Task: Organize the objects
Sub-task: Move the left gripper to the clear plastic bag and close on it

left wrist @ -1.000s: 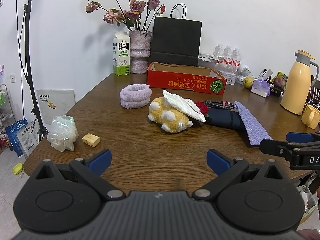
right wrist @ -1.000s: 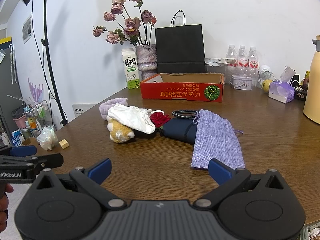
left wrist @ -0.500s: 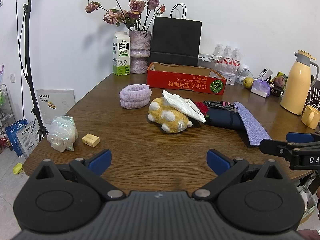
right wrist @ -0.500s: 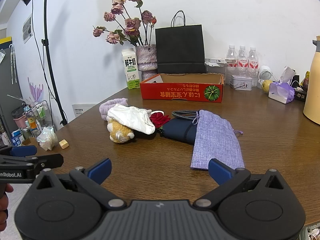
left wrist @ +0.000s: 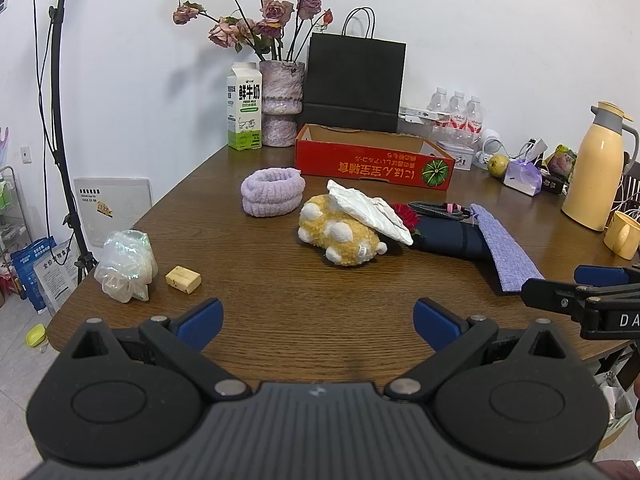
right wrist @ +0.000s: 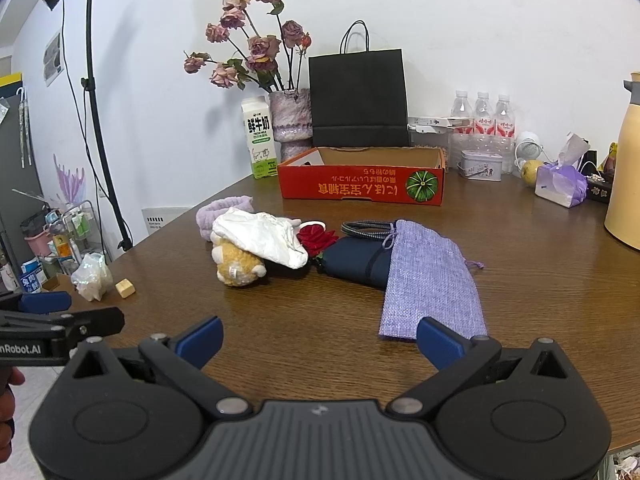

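A yellow plush toy (left wrist: 340, 236) lies mid-table under a white cloth (left wrist: 368, 212). Beside it are a red flower (right wrist: 316, 236), a navy pouch (right wrist: 356, 260), a cable (right wrist: 364, 227) and a purple drawstring bag (right wrist: 428, 280). A lilac headband (left wrist: 273, 197) lies to the left. A crumpled clear bag (left wrist: 126, 266) and a small yellow block (left wrist: 183, 279) sit near the left edge. An open red cardboard box (left wrist: 374, 160) stands behind. My left gripper (left wrist: 318, 322) and right gripper (right wrist: 319, 338) are open and empty above the near table edge.
At the back stand a milk carton (left wrist: 245, 106), a vase of dried roses (left wrist: 280, 108), a black paper bag (left wrist: 354, 80) and water bottles (right wrist: 482, 120). A yellow thermos (left wrist: 598, 168) and mug (left wrist: 624, 234) are at the right. A light stand (left wrist: 60, 120) is left of the table.
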Action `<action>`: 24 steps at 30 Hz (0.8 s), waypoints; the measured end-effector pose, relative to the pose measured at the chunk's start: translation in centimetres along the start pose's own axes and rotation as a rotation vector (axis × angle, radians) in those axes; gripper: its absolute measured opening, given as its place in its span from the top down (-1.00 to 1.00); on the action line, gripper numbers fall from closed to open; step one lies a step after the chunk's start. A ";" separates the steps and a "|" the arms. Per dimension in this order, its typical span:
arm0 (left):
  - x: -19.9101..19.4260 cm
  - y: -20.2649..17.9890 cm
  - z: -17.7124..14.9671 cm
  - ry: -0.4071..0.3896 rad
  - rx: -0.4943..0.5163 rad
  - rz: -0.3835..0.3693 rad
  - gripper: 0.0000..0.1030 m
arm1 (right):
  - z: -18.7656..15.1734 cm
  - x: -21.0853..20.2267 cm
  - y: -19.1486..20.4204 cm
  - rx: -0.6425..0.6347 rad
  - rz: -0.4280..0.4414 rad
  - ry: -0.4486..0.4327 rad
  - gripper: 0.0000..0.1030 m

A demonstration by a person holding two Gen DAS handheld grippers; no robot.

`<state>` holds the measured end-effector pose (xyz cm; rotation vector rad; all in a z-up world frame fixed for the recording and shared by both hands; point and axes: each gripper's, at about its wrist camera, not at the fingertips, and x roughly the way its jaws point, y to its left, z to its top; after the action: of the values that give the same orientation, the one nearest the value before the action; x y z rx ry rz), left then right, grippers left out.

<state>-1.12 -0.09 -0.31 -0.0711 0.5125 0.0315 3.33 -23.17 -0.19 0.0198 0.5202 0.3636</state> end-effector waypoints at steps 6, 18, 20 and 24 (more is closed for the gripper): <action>0.2 0.5 0.0 -0.002 -0.008 0.013 -1.00 | 0.0 0.0 0.1 -0.007 -0.002 -0.006 -1.00; 0.1 4.0 0.0 -0.012 -0.051 0.097 -1.00 | 0.1 0.6 -0.5 -0.013 -0.012 -0.039 -1.00; 0.1 4.7 0.0 -0.015 -0.057 0.114 -1.00 | 0.0 0.8 -0.6 -0.019 -0.017 -0.038 -1.00; 0.3 6.3 -0.1 -0.011 -0.076 0.140 -1.00 | -0.1 1.7 -0.6 -0.024 -0.025 -0.020 -1.00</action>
<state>-1.17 6.20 -0.91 -0.1095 0.5042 0.1888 4.82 -23.16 -1.14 -0.0064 0.4960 0.3453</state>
